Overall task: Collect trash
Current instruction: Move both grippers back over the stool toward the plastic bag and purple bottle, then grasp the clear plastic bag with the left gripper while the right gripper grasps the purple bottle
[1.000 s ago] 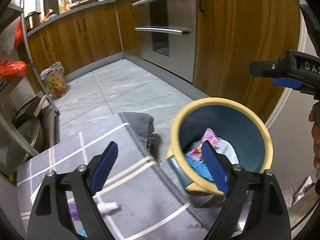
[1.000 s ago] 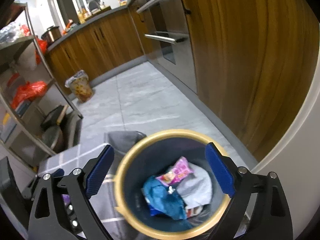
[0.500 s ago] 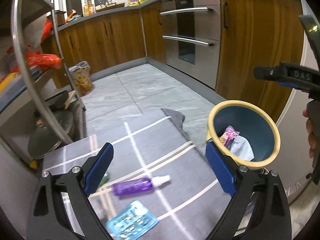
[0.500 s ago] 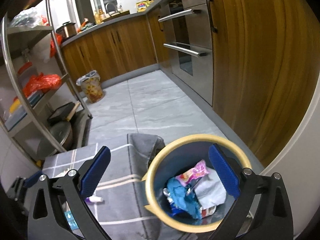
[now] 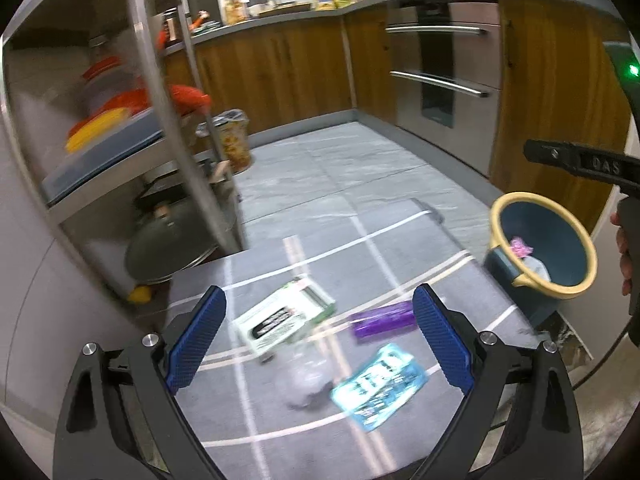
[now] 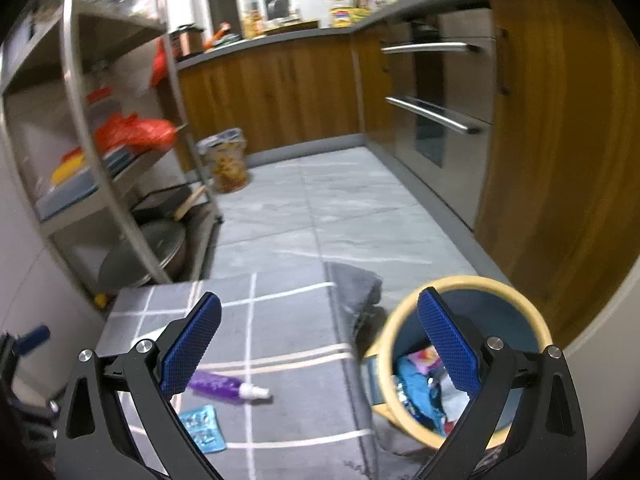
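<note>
My left gripper [image 5: 316,320] hangs open and empty over the grey lined cloth [image 5: 360,256]. Below it lie a white-and-green box [image 5: 284,316], a purple bottle [image 5: 382,320], a light blue packet [image 5: 380,384] and a blurred clear wrapper [image 5: 308,380]. The yellow-rimmed blue bin [image 5: 544,244] stands off the cloth's right edge. My right gripper [image 6: 320,320] is also open and empty. Its right finger is in front of the bin [image 6: 472,280], which holds crumpled trash [image 6: 420,392]. The purple bottle [image 6: 218,386] and blue packet [image 6: 202,428] lie near its left finger.
A metal shelf rack [image 5: 160,92] with pans and bags stands to the left. Wooden cabinets [image 6: 552,140] and an oven [image 5: 440,80] line the back and right. A patterned sack [image 6: 228,164] sits on the tiled floor. A hand [image 5: 624,248] shows at the right edge.
Both views have pulled back and swung left, away from the bin and over the cloth. The box, blue packet and wrapper have come into the left view. Both grippers stay empty.
</note>
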`<state>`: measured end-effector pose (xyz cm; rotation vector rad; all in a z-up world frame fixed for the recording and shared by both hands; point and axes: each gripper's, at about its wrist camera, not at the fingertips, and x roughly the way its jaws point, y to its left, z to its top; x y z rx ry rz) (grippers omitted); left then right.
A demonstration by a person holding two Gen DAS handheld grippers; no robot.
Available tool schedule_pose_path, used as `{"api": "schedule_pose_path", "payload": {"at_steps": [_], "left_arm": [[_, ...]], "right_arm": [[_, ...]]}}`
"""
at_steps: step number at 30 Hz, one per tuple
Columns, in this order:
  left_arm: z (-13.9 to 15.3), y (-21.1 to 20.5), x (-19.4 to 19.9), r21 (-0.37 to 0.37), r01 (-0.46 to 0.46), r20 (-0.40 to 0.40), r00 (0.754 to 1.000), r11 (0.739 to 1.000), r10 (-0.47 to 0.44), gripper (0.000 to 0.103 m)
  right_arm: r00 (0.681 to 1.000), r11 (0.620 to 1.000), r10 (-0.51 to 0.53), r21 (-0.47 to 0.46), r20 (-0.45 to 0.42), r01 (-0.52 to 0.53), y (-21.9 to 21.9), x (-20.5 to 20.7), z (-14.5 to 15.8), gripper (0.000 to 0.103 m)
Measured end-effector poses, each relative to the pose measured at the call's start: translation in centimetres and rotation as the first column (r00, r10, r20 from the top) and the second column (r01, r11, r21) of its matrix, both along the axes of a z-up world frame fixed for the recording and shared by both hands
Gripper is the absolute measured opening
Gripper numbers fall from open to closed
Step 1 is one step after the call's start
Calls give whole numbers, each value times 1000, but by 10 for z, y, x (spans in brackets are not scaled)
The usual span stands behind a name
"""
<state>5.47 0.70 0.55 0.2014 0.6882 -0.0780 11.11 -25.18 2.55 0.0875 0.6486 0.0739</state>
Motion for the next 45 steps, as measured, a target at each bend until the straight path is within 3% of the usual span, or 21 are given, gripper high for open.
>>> {"api": "schedule_pose_path", "payload": {"at_steps": [6, 13, 17, 24, 28, 34, 37, 43, 45], "left_arm": [[-29, 44, 2, 20, -110, -55, 992, 994, 111, 95], [-68, 67, 15, 43, -158, -140, 977, 986, 163, 95], [-85, 69, 25, -11, -154, -189, 971, 988, 149, 95], [-112, 51, 38, 15, -93, -233, 968, 996, 94, 94], [-120, 52, 46, -11, -86, -261, 962, 996, 81, 86], [-130, 55, 55, -46, -85, -301, 951, 995, 67, 71], [-133, 54, 58, -63, -75, -313, 949, 995, 51, 65], [-138, 50, 58, -95, -42, -341, 940, 995, 7, 40], [-140, 50, 58, -103, -43, -348, 938, 994, 4, 40]], "right_arm": [[992, 993, 104, -50, -66, -108, 37, 5, -25, 98], [975, 974, 179, -116, -135, -195, 78, 16, -55, 98], [953, 948, 253, -154, -166, -279, 98, 22, -74, 98], [903, 889, 371, -200, -216, -413, 119, 30, -105, 97], [868, 864, 418, -179, -266, -471, 125, 39, -123, 94], [810, 810, 487, -179, -326, -559, 138, 47, -145, 76], [789, 793, 513, -165, -338, -586, 143, 50, -151, 74], [738, 747, 561, -154, -375, -647, 155, 54, -165, 64], [727, 731, 569, -167, -385, -661, 159, 54, -169, 59]]}}
